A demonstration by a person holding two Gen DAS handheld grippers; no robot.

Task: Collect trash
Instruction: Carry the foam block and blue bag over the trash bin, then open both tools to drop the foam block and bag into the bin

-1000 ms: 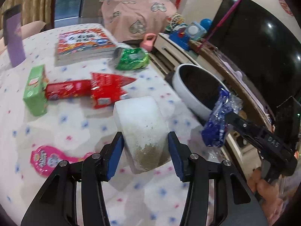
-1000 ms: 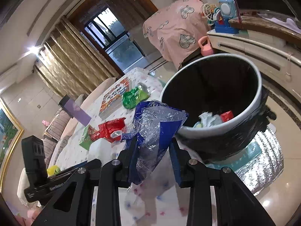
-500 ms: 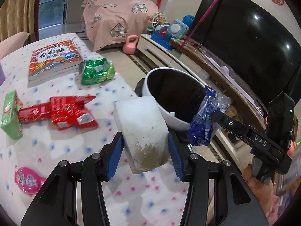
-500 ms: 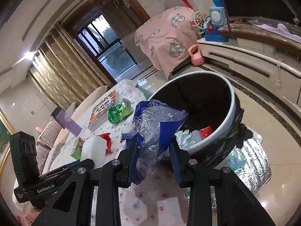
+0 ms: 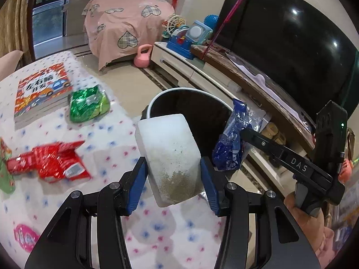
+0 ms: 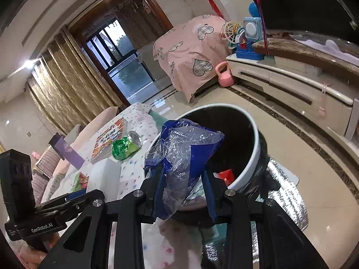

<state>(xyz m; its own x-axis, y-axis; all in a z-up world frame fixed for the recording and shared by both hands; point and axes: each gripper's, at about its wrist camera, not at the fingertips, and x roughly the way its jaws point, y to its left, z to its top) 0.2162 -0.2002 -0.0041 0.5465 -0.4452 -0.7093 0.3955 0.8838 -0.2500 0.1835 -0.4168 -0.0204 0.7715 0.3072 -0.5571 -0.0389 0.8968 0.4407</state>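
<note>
My left gripper (image 5: 174,172) is shut on a white foam block (image 5: 169,154), dirty at its near end, held above the table edge in front of the trash bin (image 5: 157,98). My right gripper (image 6: 182,188) is shut on a crumpled blue and clear plastic wrapper (image 6: 181,154), held at the near rim of the white-rimmed, black-lined bin (image 6: 253,154). The wrapper (image 5: 231,143) and right gripper (image 5: 243,134) also show in the left wrist view, over the bin's right side. Some trash lies inside the bin (image 6: 225,176). The foam block (image 6: 104,177) shows in the right wrist view too.
On the dotted tablecloth (image 5: 112,134) lie a green wrapper (image 5: 88,106), red wrappers (image 5: 51,162), a book (image 5: 40,92), a pink item (image 5: 23,237) and a green pack (image 5: 4,172). A TV cabinet (image 6: 291,83), pink kettlebell (image 6: 224,77) and covered furniture (image 6: 190,51) stand beyond.
Both grippers have moved right, off the table's middle toward the bin, carrying their loads. The bin now sits directly ahead of the foam block and closer under the wrapper.
</note>
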